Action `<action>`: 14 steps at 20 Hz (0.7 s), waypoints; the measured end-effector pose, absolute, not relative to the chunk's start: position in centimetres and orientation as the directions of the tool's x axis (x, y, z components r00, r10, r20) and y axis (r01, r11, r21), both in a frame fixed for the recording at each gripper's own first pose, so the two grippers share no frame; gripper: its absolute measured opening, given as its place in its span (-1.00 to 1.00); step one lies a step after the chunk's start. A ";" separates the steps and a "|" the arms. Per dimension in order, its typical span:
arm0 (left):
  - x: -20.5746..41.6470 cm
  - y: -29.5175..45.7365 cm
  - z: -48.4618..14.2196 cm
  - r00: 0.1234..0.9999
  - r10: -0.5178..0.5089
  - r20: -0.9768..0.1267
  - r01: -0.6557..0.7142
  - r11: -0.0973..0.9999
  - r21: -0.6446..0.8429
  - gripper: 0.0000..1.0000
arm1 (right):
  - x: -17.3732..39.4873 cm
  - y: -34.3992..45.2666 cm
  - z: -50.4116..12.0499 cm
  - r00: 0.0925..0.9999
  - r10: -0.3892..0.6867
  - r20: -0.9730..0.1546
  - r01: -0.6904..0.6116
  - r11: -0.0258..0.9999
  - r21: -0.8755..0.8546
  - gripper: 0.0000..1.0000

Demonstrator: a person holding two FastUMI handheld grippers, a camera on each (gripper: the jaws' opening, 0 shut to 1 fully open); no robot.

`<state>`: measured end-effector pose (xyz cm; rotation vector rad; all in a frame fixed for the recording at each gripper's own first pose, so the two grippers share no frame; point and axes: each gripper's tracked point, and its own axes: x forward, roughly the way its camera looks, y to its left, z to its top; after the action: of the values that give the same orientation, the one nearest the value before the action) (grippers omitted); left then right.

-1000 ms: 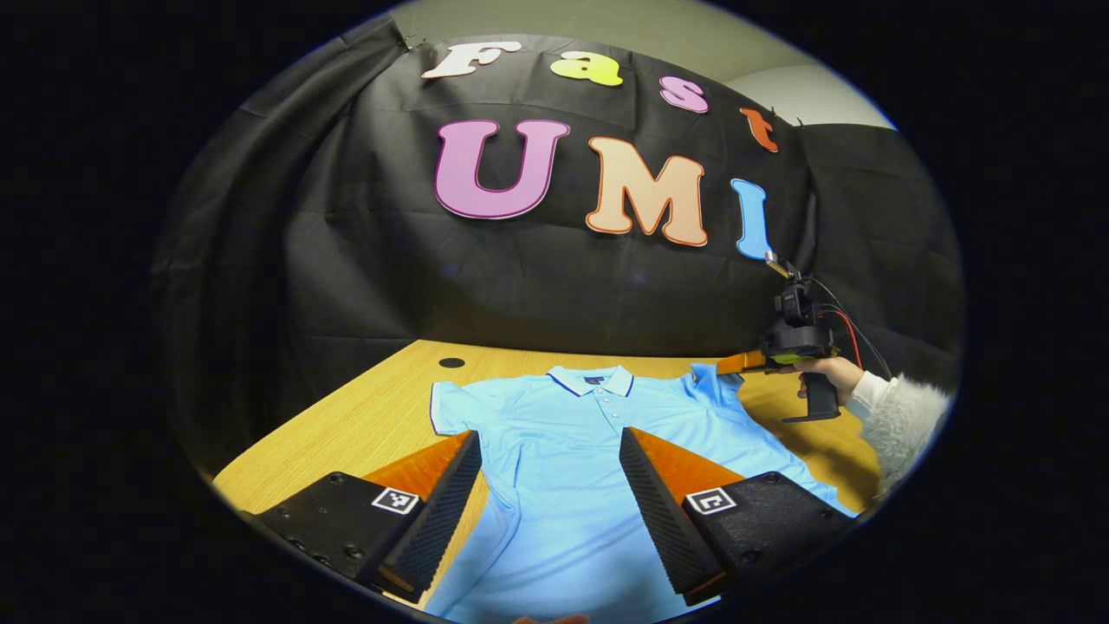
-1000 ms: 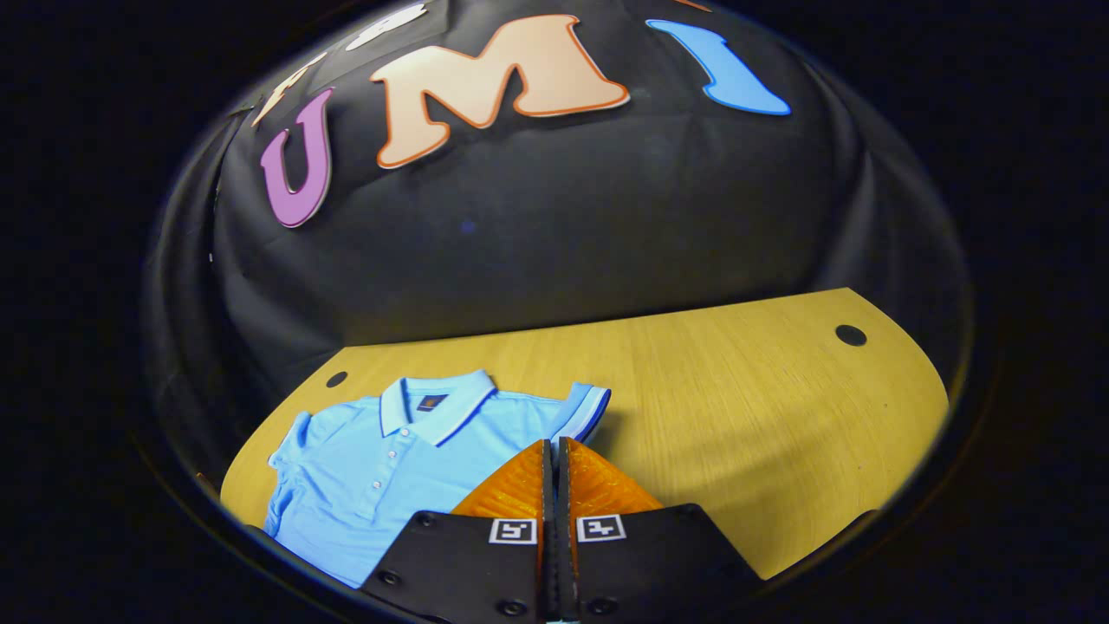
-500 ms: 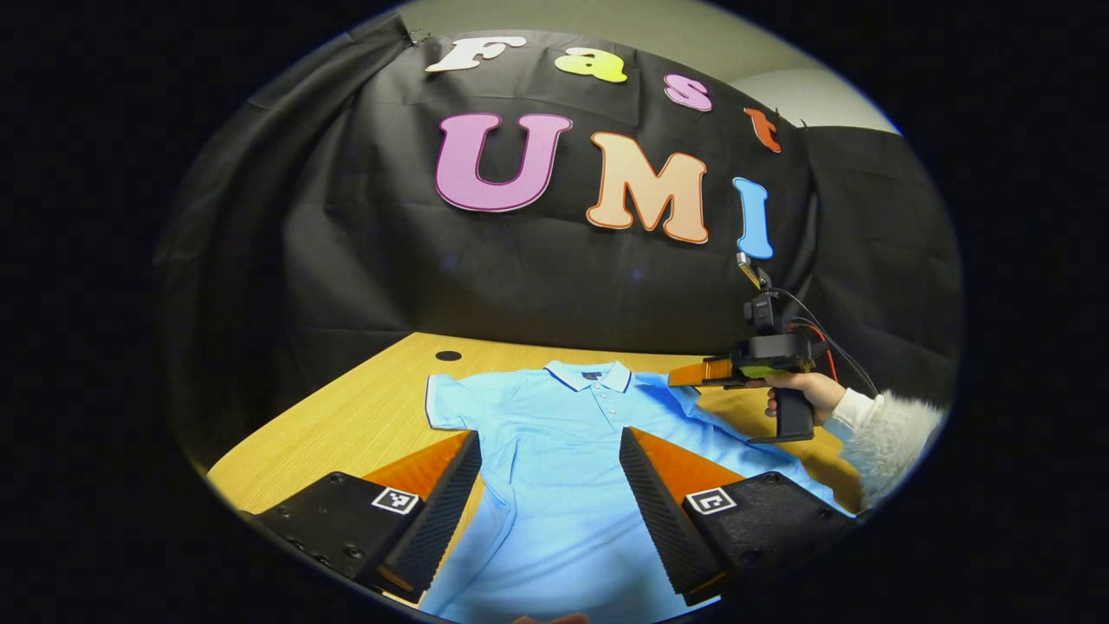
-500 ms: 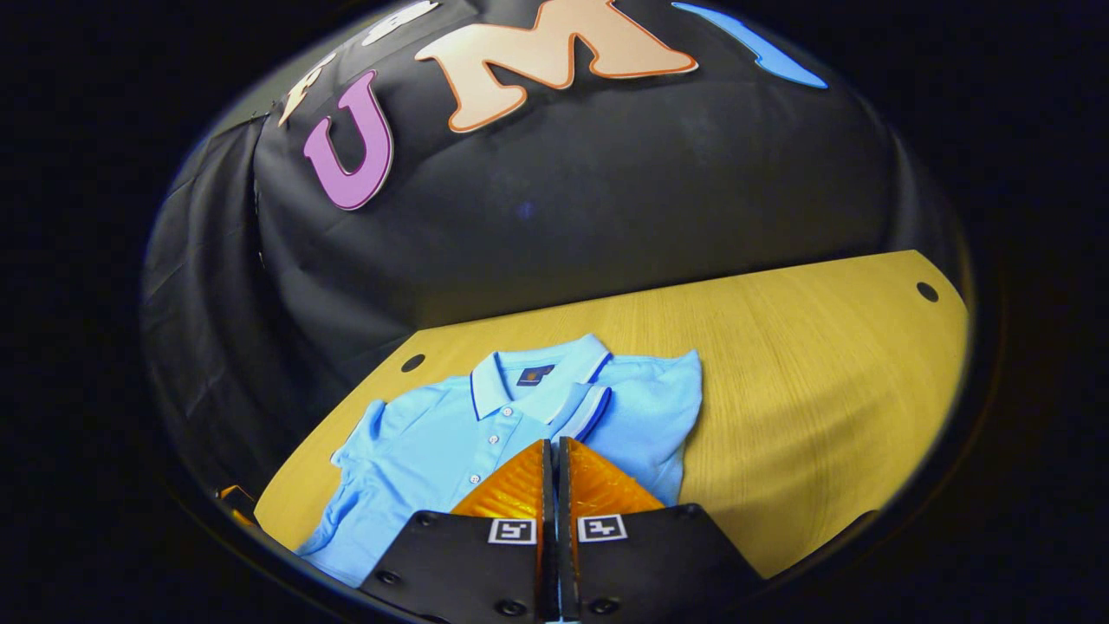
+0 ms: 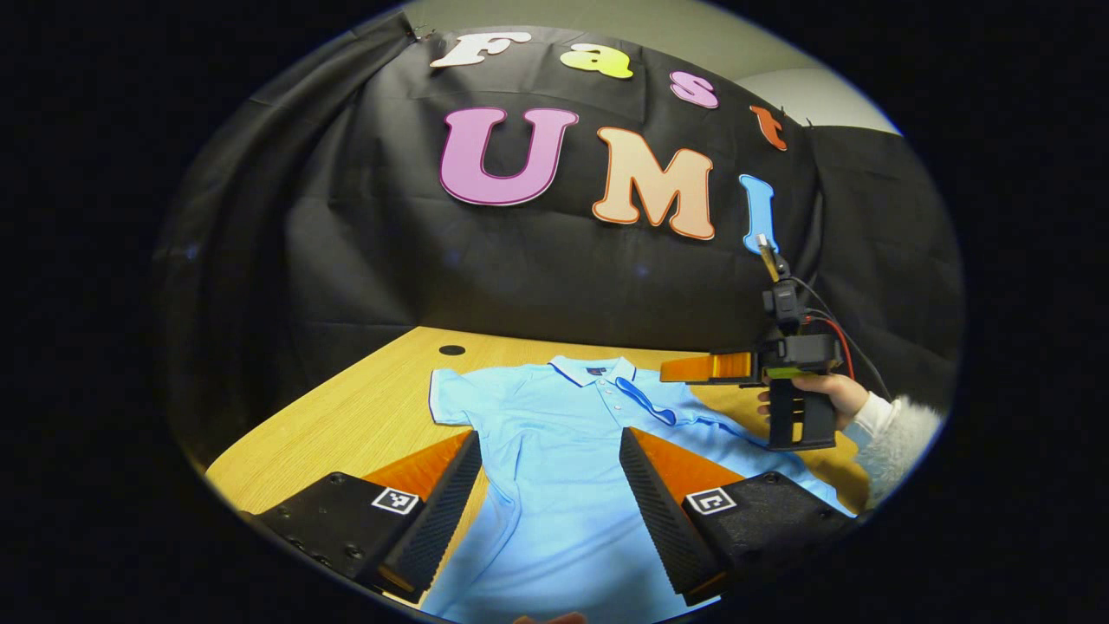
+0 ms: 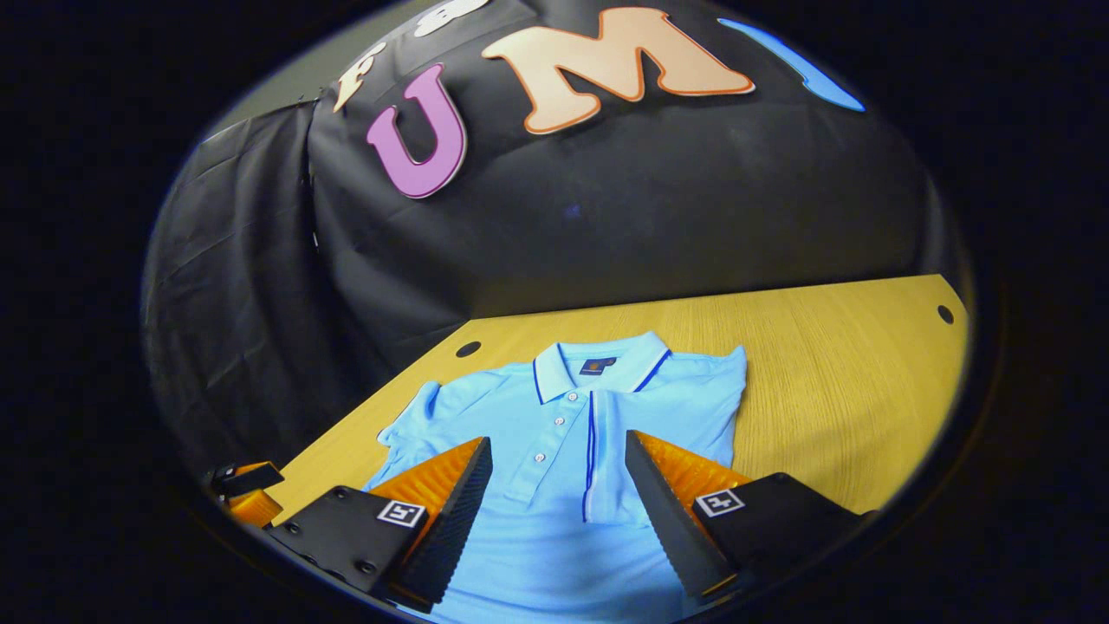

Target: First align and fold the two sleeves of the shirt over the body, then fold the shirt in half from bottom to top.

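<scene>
- Shirt (image 6: 554, 451): one light blue polo, lying flat and face up on the desk (image 6: 823, 364), collar toward the booth wall.
- Sleeves: two. One sleeve (image 6: 606, 459) is folded across the chest, its dark-striped cuff edge running down beside the button placket; the other sleeve (image 5: 450, 400) lies spread out on the wood.
- Buttons: three visible on the placket in the right gripper view.
- Desk: one, light wood; two round dark holes (image 6: 468, 348) sit near its far edge in the right gripper view, one at each end.
- Grippers: two. The left gripper (image 5: 550, 498) hovers over the lower body of the shirt, jaws spread wide with only fabric seen between them.
- The right gripper (image 6: 559, 507) hangs above the chest, jaws likewise spread apart and gripping nothing; the folded sleeve lies between them in its own view.
- Hand (image 5: 819, 394): one, with a white fluffy sleeve (image 5: 897, 433), holding the right gripper's handle in the left gripper view.
</scene>
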<state>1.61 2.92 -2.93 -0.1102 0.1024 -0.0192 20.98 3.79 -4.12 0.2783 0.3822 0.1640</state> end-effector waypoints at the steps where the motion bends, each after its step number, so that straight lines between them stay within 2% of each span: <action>1: 1.7 3.2 -3.0 0.994 -0.016 -0.107 0.004 0.994 -0.111 0.91 | 20.0 3.7 -3.5 0.922 0.205 -0.328 -0.112 0.954 0.280 0.94; 8: 3.8 5.7 -2.6 0.988 0.014 -0.152 -0.038 0.986 -0.161 0.90 | 11.9 3.1 1.7 0.960 0.179 -0.215 -0.138 0.971 0.193 0.94; 14: 9.0 10.3 0.2 0.977 0.064 -0.201 -0.087 0.990 -0.107 0.89 | 6.0 1.2 1.1 0.976 0.130 -0.172 -0.105 0.983 0.150 0.94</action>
<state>9.04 10.32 0.16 -0.1153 0.1989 0.0764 6.00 1.20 1.15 0.1409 0.1825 0.1188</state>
